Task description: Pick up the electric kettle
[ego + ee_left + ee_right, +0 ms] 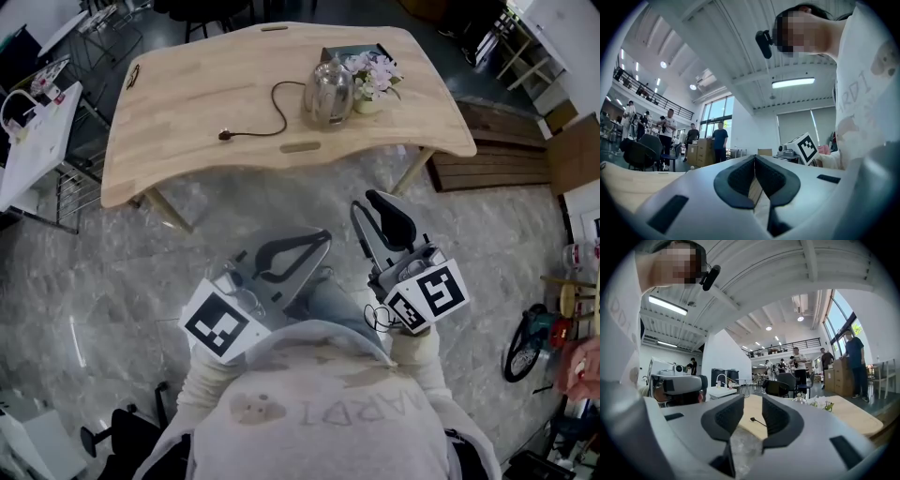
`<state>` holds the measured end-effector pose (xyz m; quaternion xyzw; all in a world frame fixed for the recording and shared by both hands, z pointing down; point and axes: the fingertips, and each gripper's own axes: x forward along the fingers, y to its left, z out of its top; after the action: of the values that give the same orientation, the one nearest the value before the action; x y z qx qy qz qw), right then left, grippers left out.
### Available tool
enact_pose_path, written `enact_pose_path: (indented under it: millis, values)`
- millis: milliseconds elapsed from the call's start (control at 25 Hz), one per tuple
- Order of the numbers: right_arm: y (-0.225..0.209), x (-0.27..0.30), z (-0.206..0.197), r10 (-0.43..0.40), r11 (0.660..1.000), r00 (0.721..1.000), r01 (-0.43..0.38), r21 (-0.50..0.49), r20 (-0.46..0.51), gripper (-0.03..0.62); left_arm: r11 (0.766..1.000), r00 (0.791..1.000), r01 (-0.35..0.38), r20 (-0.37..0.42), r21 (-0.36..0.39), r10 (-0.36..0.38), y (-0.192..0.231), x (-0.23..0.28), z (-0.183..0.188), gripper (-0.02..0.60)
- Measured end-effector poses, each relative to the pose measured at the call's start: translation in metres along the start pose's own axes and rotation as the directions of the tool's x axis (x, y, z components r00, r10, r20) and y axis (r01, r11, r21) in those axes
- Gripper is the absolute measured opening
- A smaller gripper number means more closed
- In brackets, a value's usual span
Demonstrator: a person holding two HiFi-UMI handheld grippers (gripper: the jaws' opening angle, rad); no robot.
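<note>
Head view: electric kettle [328, 91] stands upright on the wooden table [187, 122], at roughly 12 o'clock from the person and well apart from both grippers. A flower pot [372, 77] sits just beside the kettle at its 2 o'clock, and a dark tray [349, 52] lies behind the two at 12 o'clock. The power cord [278, 105] runs from the kettle toward 9 o'clock and ends in a plug [226, 136] lying loose on the tabletop.

Both grippers are held close to the person's chest, over the stone floor [112, 272] and short of the table's near edge. Left gripper [322, 236] points toward 1 o'clock, right gripper [374, 200] toward 11 o'clock.

Left gripper view: left gripper [754, 160] is clenched, pads meeting at the tips, with nothing caught between them.

Right gripper view: right gripper [749, 405] is released, a clear gap between the pads and nothing in it. Through the gap the tabletop and the plug [753, 418] are visible beyond the jaws.
</note>
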<state>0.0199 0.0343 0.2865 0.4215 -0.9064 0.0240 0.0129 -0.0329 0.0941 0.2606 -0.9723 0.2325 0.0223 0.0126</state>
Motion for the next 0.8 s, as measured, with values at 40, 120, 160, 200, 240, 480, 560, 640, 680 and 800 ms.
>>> enact_pose_path:
  millis: [40, 120, 160, 200, 240, 480, 560, 640, 680, 800]
  values:
    - [-0.002, 0.005, -0.004, 0.001, 1.000, 1.000, -0.001, -0.003, -0.015, 0.114, 1.000, 1.000, -0.008, 0.001, -0.018, 0.008, 0.005, -0.002, -0.001, 0.014]
    - [-0.009, 0.017, -0.010, 0.000, 1.000, 0.999, 0.000, -0.016, -0.036, 0.127, 0.999, 1.000, -0.020, 0.003, -0.033, 0.021, 0.015, -0.001, -0.002, 0.014]
    - [-0.015, 0.023, -0.012, 0.000, 1.000, 0.999, 0.000, -0.021, -0.042, 0.132, 0.999, 1.000, -0.023, 0.004, -0.028, 0.023, 0.020, 0.001, -0.003, 0.014]
    - [-0.021, 0.030, -0.015, 0.001, 1.000, 0.999, -0.002, -0.023, -0.047, 0.141, 1.000, 1.000, -0.023, 0.006, -0.019, 0.023, 0.025, 0.005, -0.003, 0.014]
    - [-0.027, 0.036, -0.017, 0.003, 1.000, 0.999, -0.004, -0.022, -0.053, 0.147, 1.000, 1.000, -0.021, 0.007, -0.011, 0.021, 0.028, 0.010, -0.003, 0.014]
    - [-0.064, 0.073, -0.034, 0.011, 1.000, 0.995, -0.011, 0.002, -0.100, 0.172, 1.000, 1.000, -0.005, -0.008, -0.029, 0.005, 0.047, 0.035, -0.007, 0.014]
    - [-0.077, 0.087, -0.039, 0.017, 1.000, 0.993, -0.016, 0.010, -0.115, 0.176, 0.999, 1.000, -0.005, -0.017, -0.040, 0.005, 0.058, 0.045, -0.009, 0.014]
    - [-0.092, 0.100, -0.045, 0.023, 1.000, 0.991, -0.020, 0.025, -0.130, 0.181, 0.999, 1.000, -0.002, -0.026, -0.041, 0.001, 0.069, 0.055, -0.011, 0.014]
    - [-0.098, 0.107, -0.049, 0.025, 0.999, 0.990, -0.021, 0.032, -0.137, 0.183, 0.999, 0.999, -0.001, -0.032, -0.039, -0.001, 0.075, 0.060, -0.013, 0.014]
    - [-0.118, 0.125, -0.058, 0.031, 0.998, 0.987, -0.022, 0.054, -0.158, 0.187, 0.999, 0.999, -0.005, -0.040, -0.050, 0.003, 0.092, 0.073, -0.016, 0.014]
